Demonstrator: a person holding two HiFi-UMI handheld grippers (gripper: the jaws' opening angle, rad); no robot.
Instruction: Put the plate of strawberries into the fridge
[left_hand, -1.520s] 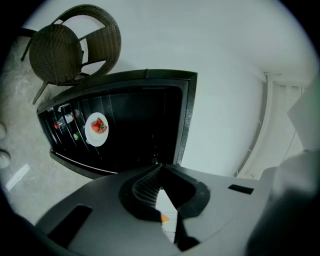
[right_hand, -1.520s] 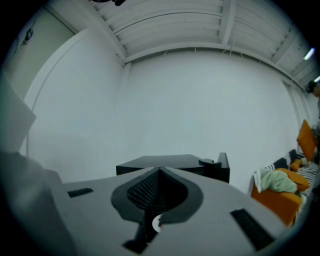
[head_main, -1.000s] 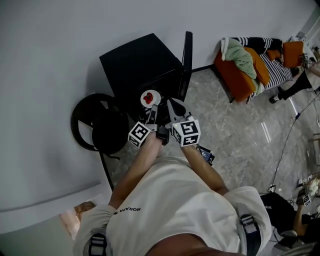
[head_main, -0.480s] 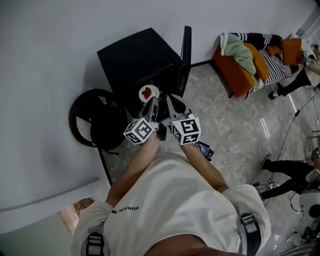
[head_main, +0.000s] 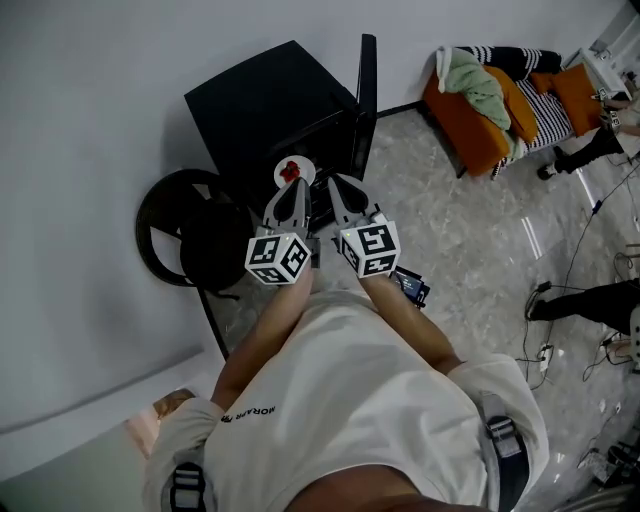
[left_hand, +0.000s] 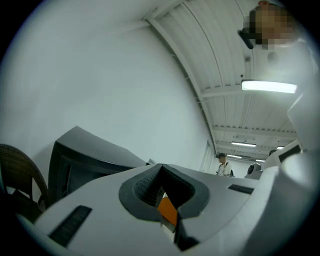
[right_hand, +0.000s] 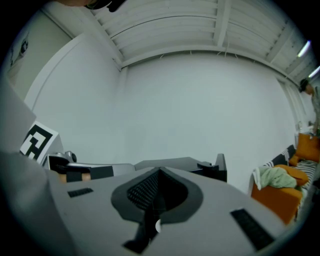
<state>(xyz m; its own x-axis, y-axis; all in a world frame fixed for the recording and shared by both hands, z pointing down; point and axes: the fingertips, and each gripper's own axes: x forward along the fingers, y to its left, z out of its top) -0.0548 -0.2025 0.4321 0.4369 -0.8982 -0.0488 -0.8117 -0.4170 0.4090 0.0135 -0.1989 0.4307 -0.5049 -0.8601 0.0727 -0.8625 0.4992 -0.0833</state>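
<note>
Together, left hand-held gripper (head_main: 296, 190) and right hand-held gripper (head_main: 340, 184), both clenched, outstretched before fridge (head_main: 262, 98).

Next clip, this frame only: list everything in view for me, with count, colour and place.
fridge: 1, black, against the white wall, top centre
fridge door: 1, black, swung open at the fridge's right
plate: 1, white, before the fridge opening, at the left gripper's tip
strawberries: a few, red, on the plate
round object: 1, black, left of the fridge
sofa: 1, orange, upper right, green cloth on it
bystanders: 2, dark clothes, right edge
floor: grey marble
left gripper: grey, jaws shut, apparently on the plate's rim
right gripper: grey, jaws shut, nothing seen between them
wearer's shirt: white, bottom
</note>
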